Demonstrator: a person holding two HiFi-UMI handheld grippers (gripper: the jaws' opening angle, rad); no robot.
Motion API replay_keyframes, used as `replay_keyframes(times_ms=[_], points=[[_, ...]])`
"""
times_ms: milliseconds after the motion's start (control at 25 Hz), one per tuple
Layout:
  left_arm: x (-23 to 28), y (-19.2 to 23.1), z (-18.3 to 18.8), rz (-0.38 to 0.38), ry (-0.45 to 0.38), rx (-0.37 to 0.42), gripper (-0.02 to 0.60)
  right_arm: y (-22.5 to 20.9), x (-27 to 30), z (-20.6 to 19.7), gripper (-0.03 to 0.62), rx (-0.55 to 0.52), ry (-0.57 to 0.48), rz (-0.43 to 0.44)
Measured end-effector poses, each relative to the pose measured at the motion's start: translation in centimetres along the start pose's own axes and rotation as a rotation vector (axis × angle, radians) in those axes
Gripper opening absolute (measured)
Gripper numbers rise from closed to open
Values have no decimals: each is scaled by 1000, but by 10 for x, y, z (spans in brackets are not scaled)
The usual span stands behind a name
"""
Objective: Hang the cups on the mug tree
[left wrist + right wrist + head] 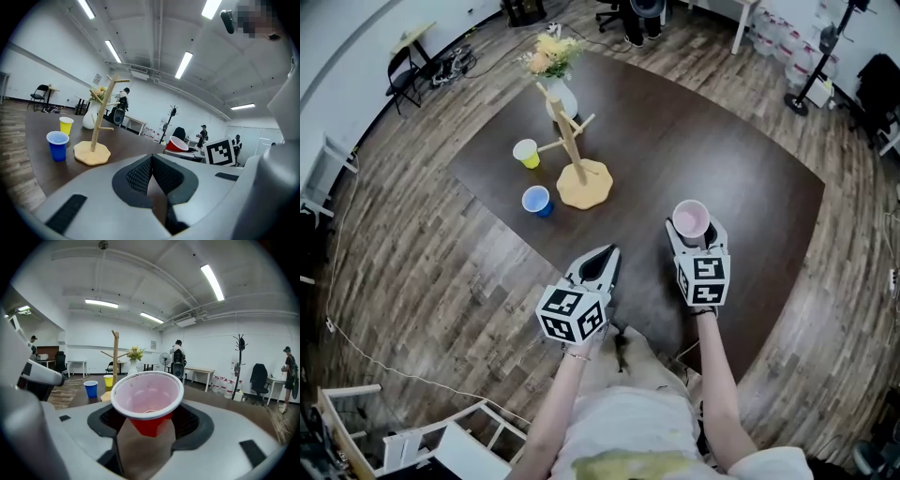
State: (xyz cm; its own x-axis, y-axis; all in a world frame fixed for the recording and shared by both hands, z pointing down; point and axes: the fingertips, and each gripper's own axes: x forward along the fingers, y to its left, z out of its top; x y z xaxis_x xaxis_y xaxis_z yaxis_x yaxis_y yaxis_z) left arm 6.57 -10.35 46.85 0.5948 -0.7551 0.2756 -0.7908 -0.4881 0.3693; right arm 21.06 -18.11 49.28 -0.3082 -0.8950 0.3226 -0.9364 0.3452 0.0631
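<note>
A wooden mug tree (571, 141) stands on the dark table (703, 150), its pegs bare. A yellow cup (526, 153) and a blue cup (536, 201) stand upright to its left. My right gripper (694, 236) is shut on a red cup (691, 220) with a pale inside, held upright above the table's near side. In the right gripper view the red cup (147, 401) fills the jaws, with the mug tree (115, 357) far behind. My left gripper (600, 264) is shut on nothing beside it. The left gripper view shows the mug tree (104, 117) and blue cup (57, 144) ahead to the left.
A white vase with flowers (555, 70) stands behind the tree. The table's near corner lies just under the grippers. Wood floor surrounds the table, with a chair (401, 66) at the far left, a white frame (412, 441) near left and water bottles (787, 37) at the far right.
</note>
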Motion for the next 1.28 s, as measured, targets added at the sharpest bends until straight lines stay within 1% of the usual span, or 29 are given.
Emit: replay_keyframes(times_ms=[160, 360, 520, 760, 1280], points=[[-7, 8, 9, 10, -15, 0, 23, 7, 11, 13, 301, -35, -4, 17], [-12, 20, 24, 5, -35, 10, 23, 11, 29, 33, 299, -105, -12, 18], [-14, 31, 36, -11, -41, 14, 23, 15, 48, 52, 299, -175, 29, 10], [-13, 45, 53, -36, -51, 26, 23, 25, 78, 81, 299, -265, 16, 12], [-2, 73, 80, -98, -47, 73, 23, 41, 131, 115, 299, -463, 26, 12]])
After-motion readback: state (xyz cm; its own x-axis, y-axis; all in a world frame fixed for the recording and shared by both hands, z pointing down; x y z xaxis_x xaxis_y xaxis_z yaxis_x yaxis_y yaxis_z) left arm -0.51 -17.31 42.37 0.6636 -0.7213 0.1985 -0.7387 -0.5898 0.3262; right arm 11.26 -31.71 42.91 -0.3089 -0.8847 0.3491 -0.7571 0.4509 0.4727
